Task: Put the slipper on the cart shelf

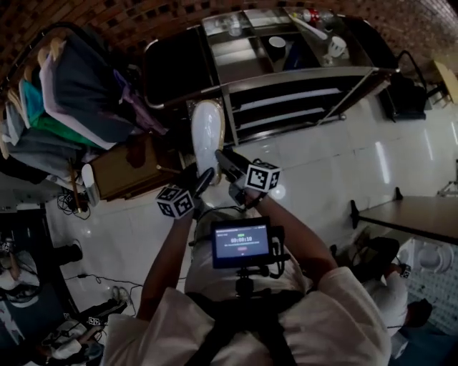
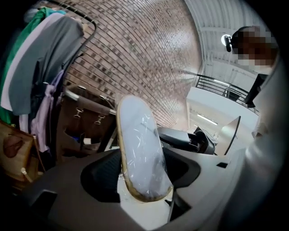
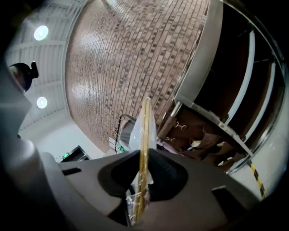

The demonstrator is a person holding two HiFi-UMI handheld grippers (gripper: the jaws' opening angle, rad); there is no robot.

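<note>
A white slipper [image 1: 207,134] in clear plastic wrap is held up over the floor, in front of the metal cart [image 1: 300,75] and its dark shelves. My left gripper [image 1: 195,181] grips it across the heel end; in the left gripper view the sole [image 2: 137,149] fills the space between the jaws of the left gripper [image 2: 142,182]. My right gripper [image 1: 223,164] pinches the same end from the right. In the right gripper view the slipper [image 3: 144,149] shows edge-on as a thin tan strip between the dark pads of the right gripper [image 3: 141,182].
A clothes rack [image 1: 68,93] with hanging garments stands at the left, and a brown bag [image 1: 125,168] sits beside the cart. A cup [image 1: 277,47] and a bottle [image 1: 312,14] stand on the cart's top. A table [image 1: 415,213] juts in at the right. Cables [image 1: 93,314] lie on the floor.
</note>
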